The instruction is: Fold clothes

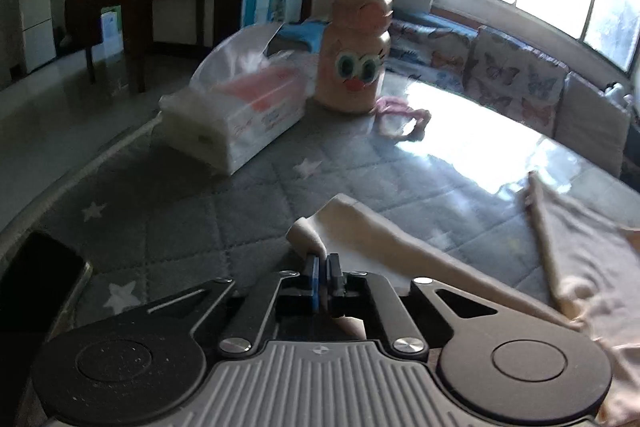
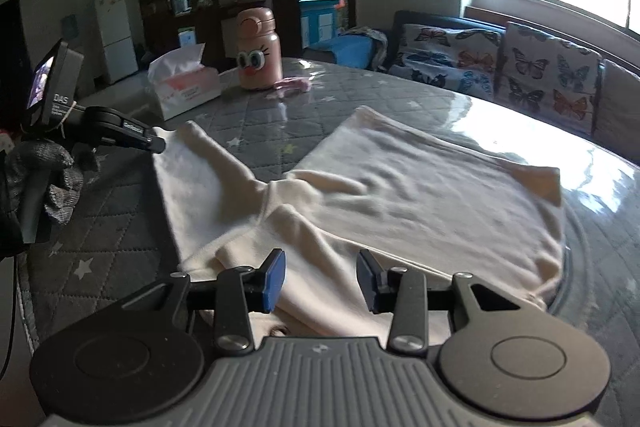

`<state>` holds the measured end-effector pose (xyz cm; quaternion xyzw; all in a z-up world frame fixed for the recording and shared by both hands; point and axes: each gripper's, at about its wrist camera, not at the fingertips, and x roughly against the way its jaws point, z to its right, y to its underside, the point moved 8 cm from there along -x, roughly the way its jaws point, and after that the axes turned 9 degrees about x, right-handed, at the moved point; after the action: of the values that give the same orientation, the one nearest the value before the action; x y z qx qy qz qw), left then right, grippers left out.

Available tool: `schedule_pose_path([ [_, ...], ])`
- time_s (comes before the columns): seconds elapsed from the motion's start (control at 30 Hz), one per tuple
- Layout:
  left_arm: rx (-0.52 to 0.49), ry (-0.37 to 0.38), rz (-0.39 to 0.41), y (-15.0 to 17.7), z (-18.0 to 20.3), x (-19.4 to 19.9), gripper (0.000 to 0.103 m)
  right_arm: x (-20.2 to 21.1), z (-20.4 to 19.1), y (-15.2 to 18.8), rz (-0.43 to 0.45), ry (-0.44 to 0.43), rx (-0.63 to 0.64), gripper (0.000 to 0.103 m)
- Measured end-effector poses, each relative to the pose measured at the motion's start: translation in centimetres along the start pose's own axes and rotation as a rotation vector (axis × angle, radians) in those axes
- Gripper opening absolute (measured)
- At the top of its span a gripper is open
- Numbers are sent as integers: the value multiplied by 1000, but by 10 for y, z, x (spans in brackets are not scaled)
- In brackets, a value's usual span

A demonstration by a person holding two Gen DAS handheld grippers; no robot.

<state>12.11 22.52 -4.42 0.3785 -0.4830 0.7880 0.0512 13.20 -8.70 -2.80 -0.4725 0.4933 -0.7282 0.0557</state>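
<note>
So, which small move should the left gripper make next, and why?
Probably carry the sleeve across onto the shirt's body: the left gripper is shut on the sleeve's end, while the right gripper hangs open above the near hem.

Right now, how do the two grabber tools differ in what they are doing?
The left gripper has its jaws shut on a sleeve end of the cream garment; the right gripper has its jaws wide apart and holds nothing. The left one sits at the garment's far-left edge; the right one hovers over bunched fabric near the middle. Both share the same black build with blue pads.
</note>
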Motion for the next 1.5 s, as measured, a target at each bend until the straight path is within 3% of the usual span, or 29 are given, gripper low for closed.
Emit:
schedule_pose_path([
  [0.17,-70,151,58,-8,56,40,3,17,20,10,18,37,-57,39],
  [0.4,-229,429,86,5,169,97,3,38,53,28,36,90,-157,39],
  [0.6,-346,613,47,45,253,121,3,53,78,47,44,141,-218,39],
  [0.73,-430,698,-31,82,290,124,4,61,93,58,45,168,-260,39],
  [0.87,-499,722,-101,112,305,118,8,65,103,67,37,191,-287,39],
  [0.93,-528,722,-123,122,304,118,15,66,107,71,36,201,-303,39],
  [1.0,-538,714,-126,126,297,122,29,69,110,73,40,208,-318,39],
  [1.07,-535,704,-116,122,283,122,31,72,112,73,48,205,-333,39],
  [1.3,-508,545,-86,101,211,97,34,57,106,63,38,143,-345,38],
  [1.5,-507,458,-98,105,163,85,40,33,96,64,-18,121,-336,32],
])
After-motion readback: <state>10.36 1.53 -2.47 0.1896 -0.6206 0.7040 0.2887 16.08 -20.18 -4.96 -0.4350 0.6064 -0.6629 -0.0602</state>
